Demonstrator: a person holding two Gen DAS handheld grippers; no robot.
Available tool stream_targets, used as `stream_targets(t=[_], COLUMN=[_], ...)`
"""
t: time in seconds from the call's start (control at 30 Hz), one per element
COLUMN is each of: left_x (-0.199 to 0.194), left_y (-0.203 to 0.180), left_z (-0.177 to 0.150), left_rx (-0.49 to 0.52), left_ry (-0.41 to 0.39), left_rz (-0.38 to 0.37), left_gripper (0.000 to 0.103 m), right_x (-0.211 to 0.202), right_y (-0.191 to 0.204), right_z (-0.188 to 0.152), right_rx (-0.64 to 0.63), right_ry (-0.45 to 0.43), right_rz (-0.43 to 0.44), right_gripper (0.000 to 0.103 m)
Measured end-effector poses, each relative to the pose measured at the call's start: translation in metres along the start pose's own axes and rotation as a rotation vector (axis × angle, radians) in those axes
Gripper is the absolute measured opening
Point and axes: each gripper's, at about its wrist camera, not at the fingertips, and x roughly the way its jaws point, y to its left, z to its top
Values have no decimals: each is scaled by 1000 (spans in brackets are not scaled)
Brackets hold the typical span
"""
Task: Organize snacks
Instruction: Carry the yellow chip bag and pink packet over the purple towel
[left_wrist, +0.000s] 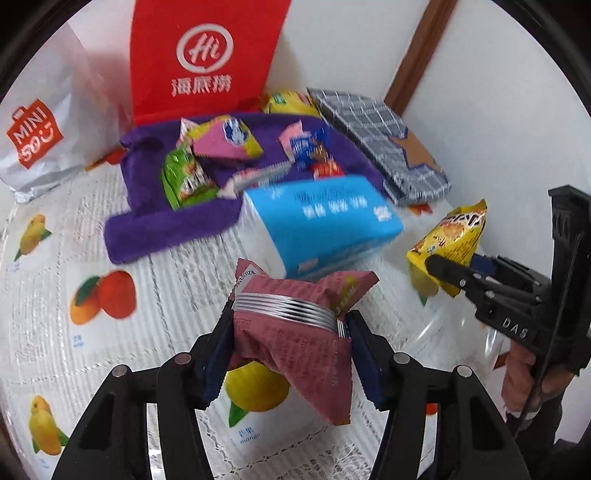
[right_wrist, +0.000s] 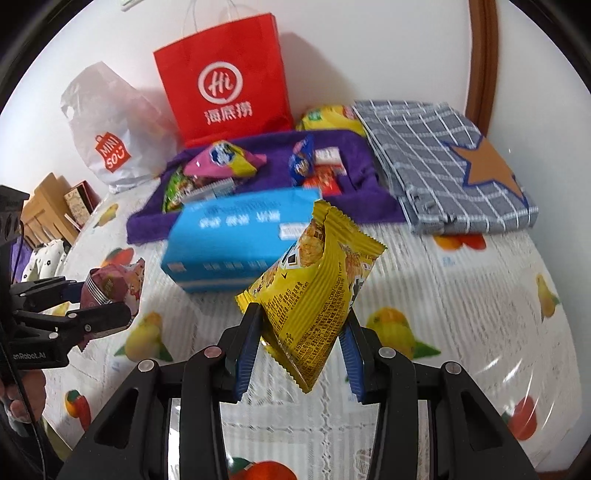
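Note:
In the left wrist view, my left gripper (left_wrist: 290, 315) is shut on a pink snack packet (left_wrist: 295, 350), lifted off the fruit-print tablecloth (left_wrist: 55, 314). The right wrist view has my right gripper (right_wrist: 303, 314) shut on a yellow snack packet (right_wrist: 317, 280), also held in the air. Each gripper appears at the edge of the other's view: the right gripper (left_wrist: 450, 269) with the yellow packet (left_wrist: 450, 236), and the left gripper (right_wrist: 103, 301) with the pink packet (right_wrist: 110, 286). Several more snack packets lie on a purple towel (left_wrist: 147, 221) (right_wrist: 354, 192) behind.
A blue tissue pack (left_wrist: 325, 221) (right_wrist: 229, 240) lies between the grippers and the towel. A red paper bag (right_wrist: 221, 81) and a white plastic bag (right_wrist: 107, 122) stand against the wall. A folded grey checked cloth (right_wrist: 443, 177) lies at the right.

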Motion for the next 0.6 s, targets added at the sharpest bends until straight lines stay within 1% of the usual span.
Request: stream_targets(t=[0.13,0.27,0.6], left_x=[-9,-17,-28], left_y=[4,11,20], left_z=[19,37,70], left_rx=[-31,-61,-75], left_ry=[-27,-54,-105], left_rz=[3,23,62], left_gripper=[57,57,57], right_x=[-1,2,15], right_y=[8,14,22], right_z=[21,42,82], right_rx=[-12,-15,-27], right_ry=[-13,-28,-42], right_rz=[-2,5,21], right_gripper=[42,42,42])
